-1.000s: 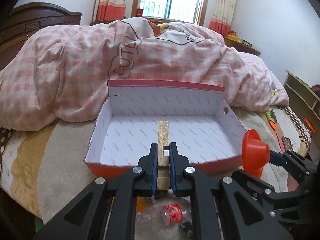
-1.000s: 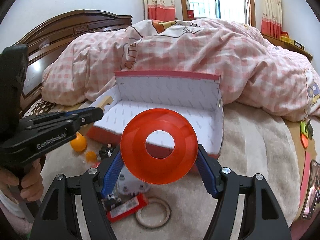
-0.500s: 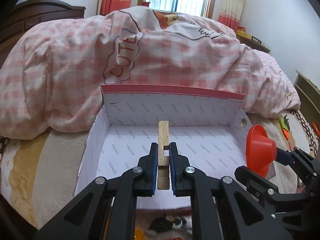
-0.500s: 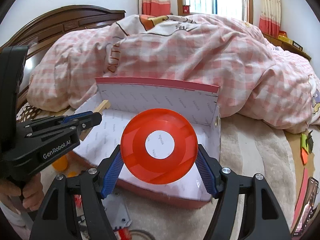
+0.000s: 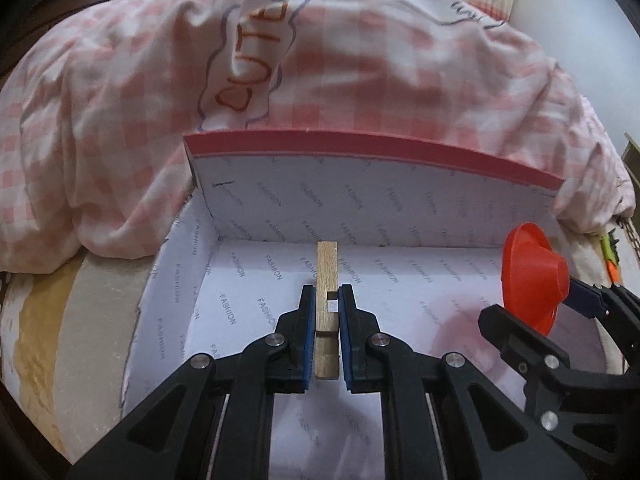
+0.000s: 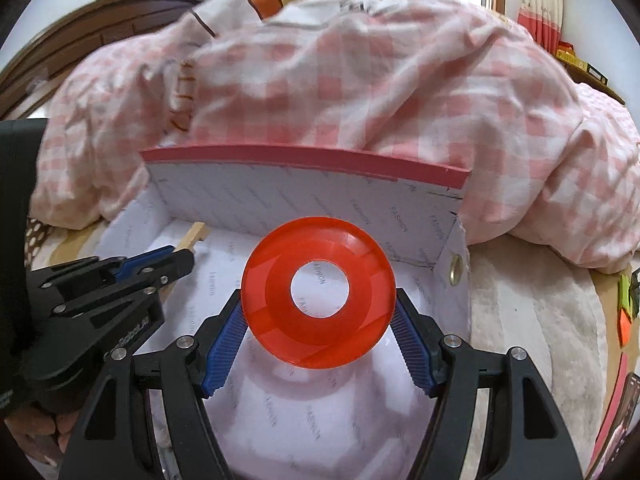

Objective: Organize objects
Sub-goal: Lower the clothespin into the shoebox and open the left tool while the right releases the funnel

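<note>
A white-lined cardboard box (image 5: 400, 208) with a red rim lies open on the bed. My left gripper (image 5: 327, 300) is shut on a pale wooden block (image 5: 326, 276), held above the box floor. My right gripper (image 6: 318, 304) is shut on an orange cone-shaped funnel (image 6: 280, 304), its wide mouth facing the camera, over the right part of the box (image 6: 360, 200). In the left wrist view the funnel (image 5: 532, 276) and right gripper (image 5: 560, 304) show at the right. In the right wrist view the left gripper (image 6: 182, 254) and block (image 6: 194, 236) show at the left.
A bulky pink checked quilt (image 5: 360, 60) is heaped right behind the box (image 6: 360, 80). A beige blanket (image 6: 532, 320) covers the bed to the right, with small orange and green items (image 6: 626, 300) at its edge. A dark wooden headboard (image 6: 100, 28) stands at the left.
Both grippers moved forward and down over the box with their objects. The loose items in front of the box dropped out of view, and the box now fills the lower frames.
</note>
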